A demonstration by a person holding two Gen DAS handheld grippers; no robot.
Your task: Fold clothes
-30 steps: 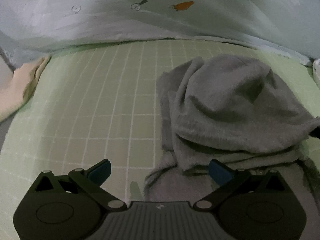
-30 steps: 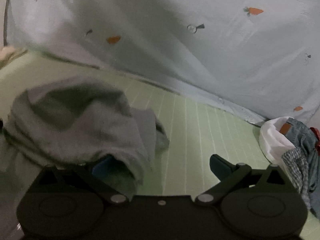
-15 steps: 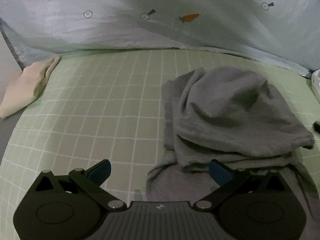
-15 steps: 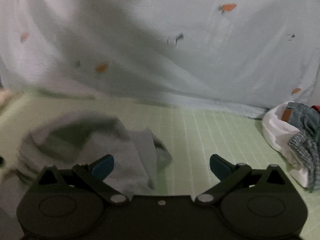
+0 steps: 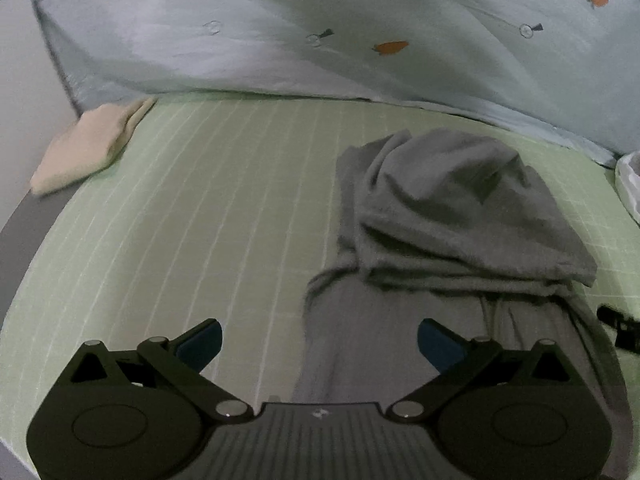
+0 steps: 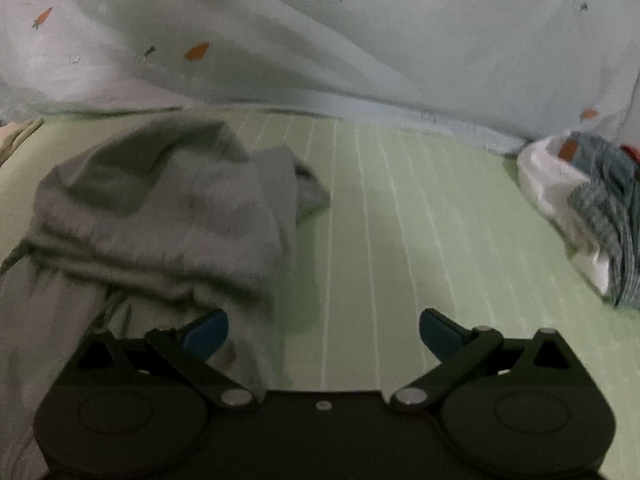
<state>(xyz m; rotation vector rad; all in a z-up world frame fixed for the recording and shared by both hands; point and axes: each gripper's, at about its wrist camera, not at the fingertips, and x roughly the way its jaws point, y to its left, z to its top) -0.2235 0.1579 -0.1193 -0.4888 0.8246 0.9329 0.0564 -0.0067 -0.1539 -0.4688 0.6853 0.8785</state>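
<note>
A crumpled grey garment [image 5: 452,216] lies bunched on the green checked sheet [image 5: 208,216], one flat part trailing toward me. My left gripper [image 5: 318,346] is open just short of that trailing part, with nothing between its fingers. In the right wrist view the same grey garment [image 6: 168,208] fills the left half. My right gripper [image 6: 324,334] hangs open at its near right edge, the left fingertip [image 6: 206,332] close against the cloth. A dark tip of the right gripper [image 5: 618,324] shows at the left wrist view's right edge.
A folded cream cloth [image 5: 90,146] lies at the sheet's far left corner. A pile of white and blue-grey clothes [image 6: 588,200] sits at the right. A pale blue quilt with carrot prints [image 5: 320,28] rises along the back.
Both grippers have drawn back from the grey garment and stayed open. The right gripper swung up, then back down toward the garment's edge. The garment has not moved.
</note>
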